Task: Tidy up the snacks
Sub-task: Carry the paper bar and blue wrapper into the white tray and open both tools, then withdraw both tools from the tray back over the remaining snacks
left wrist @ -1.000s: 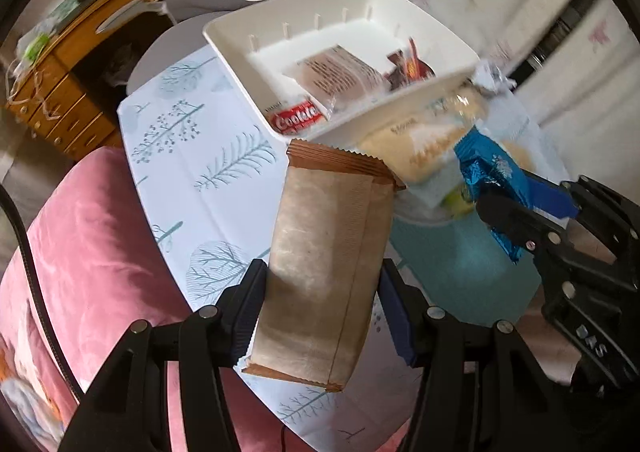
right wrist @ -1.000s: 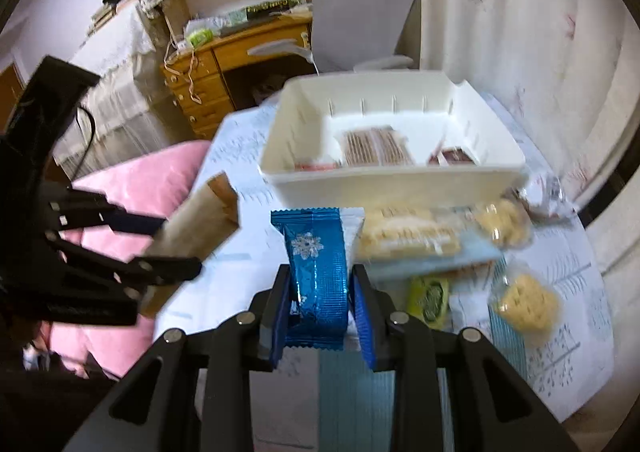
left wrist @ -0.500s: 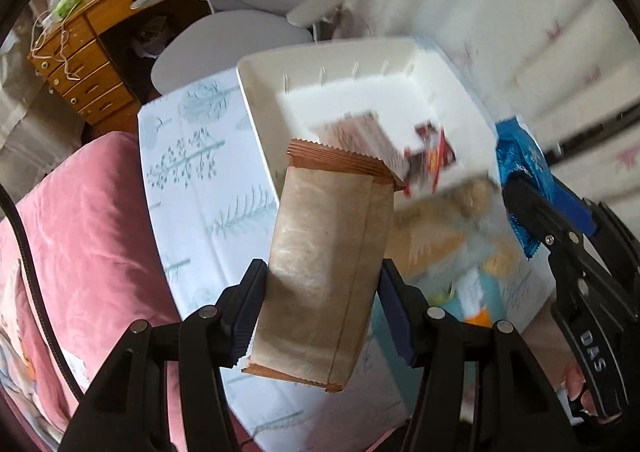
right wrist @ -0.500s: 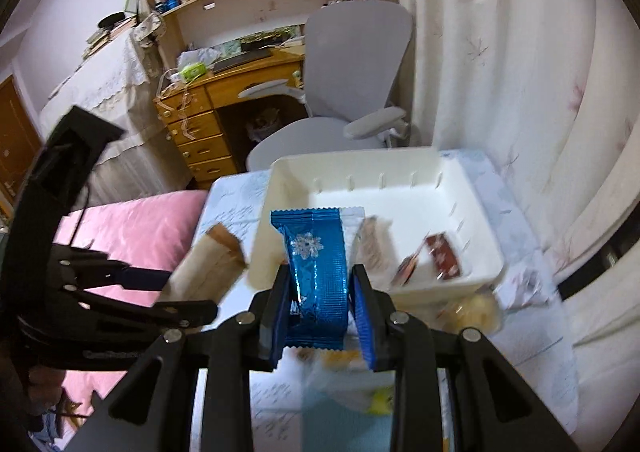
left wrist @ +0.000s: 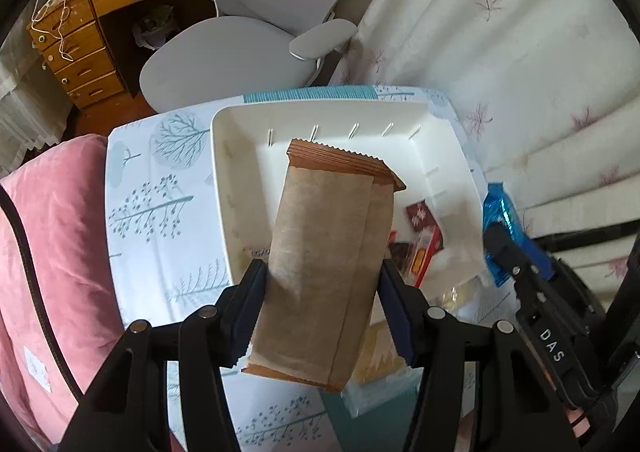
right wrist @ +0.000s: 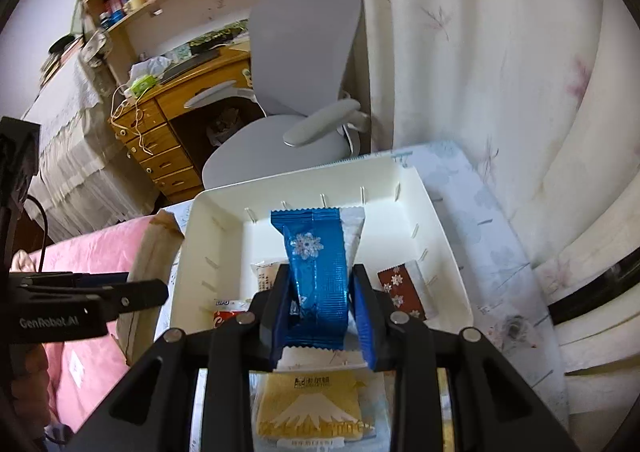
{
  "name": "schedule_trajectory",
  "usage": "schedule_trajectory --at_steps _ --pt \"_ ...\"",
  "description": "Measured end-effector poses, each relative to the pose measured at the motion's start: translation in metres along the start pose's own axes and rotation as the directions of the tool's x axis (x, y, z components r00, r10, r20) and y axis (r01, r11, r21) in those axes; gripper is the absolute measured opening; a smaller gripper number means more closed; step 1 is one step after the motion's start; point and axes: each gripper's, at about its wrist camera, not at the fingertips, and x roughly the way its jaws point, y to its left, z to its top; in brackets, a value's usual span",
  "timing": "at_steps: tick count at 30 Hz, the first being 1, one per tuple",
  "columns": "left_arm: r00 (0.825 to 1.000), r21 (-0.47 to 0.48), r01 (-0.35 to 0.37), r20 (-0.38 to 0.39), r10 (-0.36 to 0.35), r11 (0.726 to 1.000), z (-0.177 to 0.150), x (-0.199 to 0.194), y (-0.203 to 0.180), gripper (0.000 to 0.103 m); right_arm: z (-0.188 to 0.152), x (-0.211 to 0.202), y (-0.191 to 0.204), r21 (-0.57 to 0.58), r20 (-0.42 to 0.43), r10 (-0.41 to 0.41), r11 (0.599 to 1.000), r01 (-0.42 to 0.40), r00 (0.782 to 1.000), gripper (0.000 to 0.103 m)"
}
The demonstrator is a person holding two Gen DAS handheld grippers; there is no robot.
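The table (left wrist: 160, 212), under a tree-print cloth, carries a white bin (left wrist: 224, 188) near its far edge, by the curtain. The bin already holds a few snacks: a red-brown snowflake packet (right wrist: 400, 288), a pale packet (right wrist: 266, 276) and a red-and-white one (right wrist: 228, 312). More wrapped snacks lie on the table just in front of the bin, among them a yellow mountain-print pack (right wrist: 312, 412).

Both hands are at the carrying step. The left gripper (left wrist: 320, 304) has its jaws pinching a brown pouch (left wrist: 328, 252) across its width, held upright over the bin's left half. The right gripper (right wrist: 322, 312) has its jaws pressed tight on a blue packet (right wrist: 316, 268), its top above the bin's middle.

By my judgement, the next move is the drop: each gripper should come lower over a bare patch of the bin floor, then spread its jaws so the pouch and packet fall flat beside what is there, not on the rim. The two grippers are close, so releasing one at a time seems safer.
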Motion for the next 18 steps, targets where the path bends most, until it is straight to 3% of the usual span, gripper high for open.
schedule_trajectory --at_steps 5,8,18 --pt "1.000 -0.013 0.004 -0.006 -0.004 1.000 0.004 0.009 0.000 0.056 0.001 0.012 -0.010 0.051 -0.006 0.022 0.998 -0.021 1.000 0.031" --pt "0.999 -0.010 -0.017 -0.028 0.017 1.000 0.004 0.010 -0.001 0.065 -0.001 0.017 -0.013 0.065 -0.031 -0.007 0.998 0.009 0.999 0.046" --pt "1.000 0.007 -0.008 -0.010 0.008 1.000 -0.038 -0.027 0.009 0.065 -0.022 -0.013 -0.018 0.173 -0.035 0.012 0.985 -0.005 0.999 0.046"
